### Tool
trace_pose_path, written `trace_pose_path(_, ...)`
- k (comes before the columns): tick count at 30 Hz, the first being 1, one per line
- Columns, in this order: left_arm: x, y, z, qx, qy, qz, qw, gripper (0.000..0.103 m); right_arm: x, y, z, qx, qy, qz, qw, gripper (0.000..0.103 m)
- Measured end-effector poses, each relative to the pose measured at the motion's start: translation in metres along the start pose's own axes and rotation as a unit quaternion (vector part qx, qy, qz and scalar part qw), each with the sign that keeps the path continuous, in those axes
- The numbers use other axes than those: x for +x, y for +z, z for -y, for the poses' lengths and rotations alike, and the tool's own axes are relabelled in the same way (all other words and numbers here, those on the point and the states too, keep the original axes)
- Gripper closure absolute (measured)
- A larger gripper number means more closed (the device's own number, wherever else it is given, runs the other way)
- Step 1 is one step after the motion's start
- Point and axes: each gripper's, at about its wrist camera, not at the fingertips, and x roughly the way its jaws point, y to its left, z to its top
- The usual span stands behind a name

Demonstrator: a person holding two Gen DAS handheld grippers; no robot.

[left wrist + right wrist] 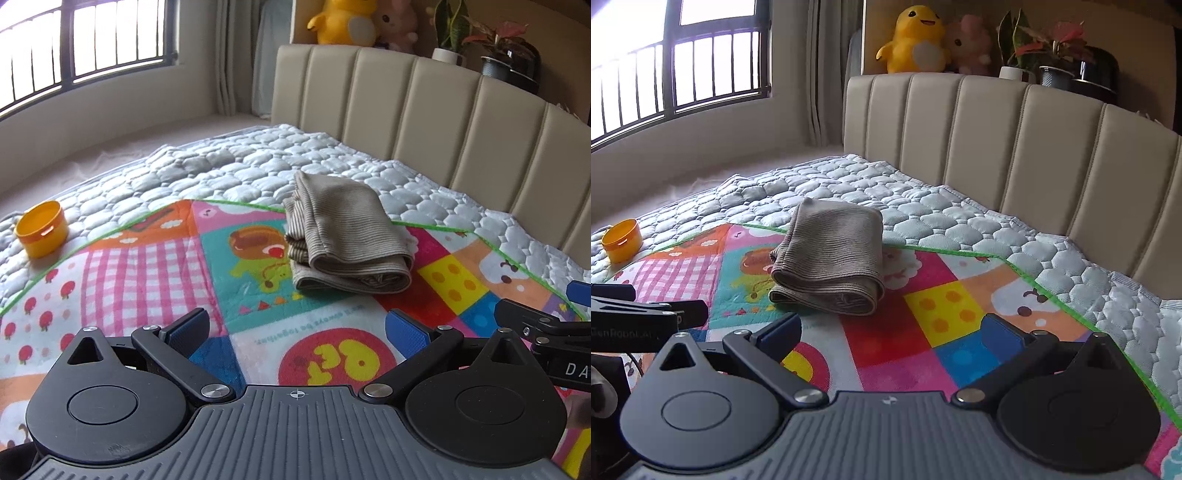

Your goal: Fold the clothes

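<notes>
Taupe ribbed folded garment (347, 236) lies far-centre on patchwork play mat (155, 266) | left claw (297, 328), right claw (892, 332) released, empty | you square loose left-side layers, press flat.

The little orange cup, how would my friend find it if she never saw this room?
Start at the big bed with the grey quilted cover. Look toward the window side, just past the green edge of the colourful cartoon blanket. The orange cup sits there alone on the quilt, round, open-topped and bright, far from the folded brown cloth.
</notes>
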Motion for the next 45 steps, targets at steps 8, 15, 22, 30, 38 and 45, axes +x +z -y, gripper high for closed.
trace_pose_path(8,-0.0003,0.0000,0.0013,0.004,-0.002,0.002,1.0000,0.000,-0.0017,0.0002,0.0005,0.004,0.000,0.003,1.000,0.000)
trace_pose_path(15,-0.0018,0.0006,-0.0009,0.000,-0.006,0.005,1.0000,0.000,-0.0008,0.0003,0.0000,0.005,-0.002,0.001,1.000,0.000)
trace_pose_path(22,-0.0062,0.0002,0.0012,0.004,-0.016,0.013,0.9998,0.000,-0.0006,-0.0002,-0.0002,0.004,-0.002,0.002,1.000,0.000)
trace_pose_path(30,-0.0055,0.0017,0.0013,0.005,-0.014,0.011,0.9998,0.000,-0.0010,-0.0002,0.0007,0.004,-0.001,0.002,1.000,0.000)
trace_pose_path(38,-0.0042,0.0017,0.0010,0.005,-0.014,0.008,0.9999,0.000,-0.0009,-0.0004,0.0008,0.004,-0.001,0.001,1.000,0.000)
trace_pose_path(45,-0.0035,0.0015,0.0015,0.006,-0.010,0.007,0.9999,0.000,-0.0014,-0.0007,0.0010,0.006,-0.004,0.003,1.000,0.000)
